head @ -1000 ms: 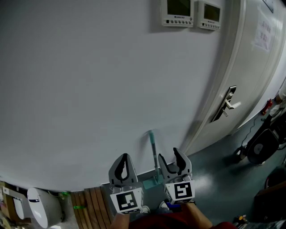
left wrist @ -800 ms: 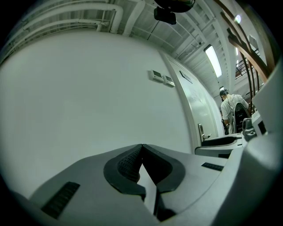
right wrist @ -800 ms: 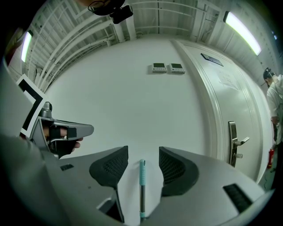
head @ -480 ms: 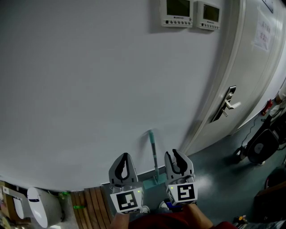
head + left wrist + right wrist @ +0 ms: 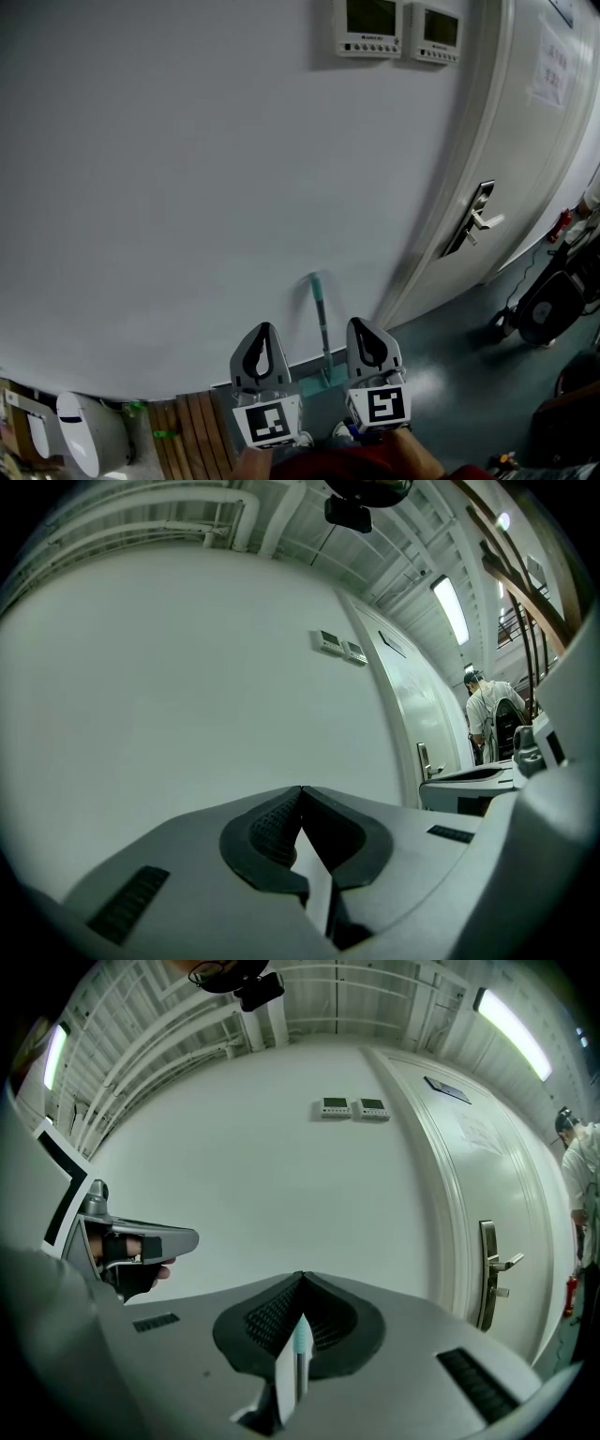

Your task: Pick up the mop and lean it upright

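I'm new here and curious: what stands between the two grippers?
The mop, its handle leaning upright against the wall; the head view shows it.

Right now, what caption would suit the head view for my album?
Mop leaning upright on a white wall, between the shut left tool and shut right tool.

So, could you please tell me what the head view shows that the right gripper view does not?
Only the head view shows the floor, with wooden slats beside the wall. Only the right gripper view shows the ceiling and its strip lights. Both show the two wall panels, the door handle, the left gripper, the mop leaning on that wall, and the right gripper, its fingers shut with nothing held.
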Available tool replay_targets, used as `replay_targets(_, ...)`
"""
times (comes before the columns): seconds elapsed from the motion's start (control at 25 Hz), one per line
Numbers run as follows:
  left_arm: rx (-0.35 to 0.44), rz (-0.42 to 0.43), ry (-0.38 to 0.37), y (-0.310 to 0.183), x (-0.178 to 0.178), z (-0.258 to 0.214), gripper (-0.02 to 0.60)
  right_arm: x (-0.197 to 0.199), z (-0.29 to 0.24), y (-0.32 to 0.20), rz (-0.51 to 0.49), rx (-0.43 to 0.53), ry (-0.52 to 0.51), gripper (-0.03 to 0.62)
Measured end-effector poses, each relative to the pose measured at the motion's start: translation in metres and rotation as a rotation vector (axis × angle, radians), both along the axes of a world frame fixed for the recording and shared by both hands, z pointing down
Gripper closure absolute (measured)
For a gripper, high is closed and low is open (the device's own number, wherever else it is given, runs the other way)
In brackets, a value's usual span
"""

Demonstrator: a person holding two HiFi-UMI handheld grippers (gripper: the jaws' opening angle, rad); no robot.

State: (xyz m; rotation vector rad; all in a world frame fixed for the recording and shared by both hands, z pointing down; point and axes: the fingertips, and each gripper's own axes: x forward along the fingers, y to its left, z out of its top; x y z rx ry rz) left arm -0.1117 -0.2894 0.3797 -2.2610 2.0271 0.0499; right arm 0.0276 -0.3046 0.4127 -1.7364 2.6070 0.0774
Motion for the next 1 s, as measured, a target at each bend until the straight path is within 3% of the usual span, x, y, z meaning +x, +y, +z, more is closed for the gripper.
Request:
replay_targets(0.6, 0.001, -0.001, 0.000, 0.004, 0.006, 0.001, 0.568, 0.006, -0.001, 0.002, 0.003, -0.001, -0.026, 0.577)
replay_targets(1.0, 0.010, 0.012, -0.004, 0.003, 0.015, 0.002, 0.568, 0.010, -0.001, -0.002, 0.009, -0.004, 0.008, 0.577)
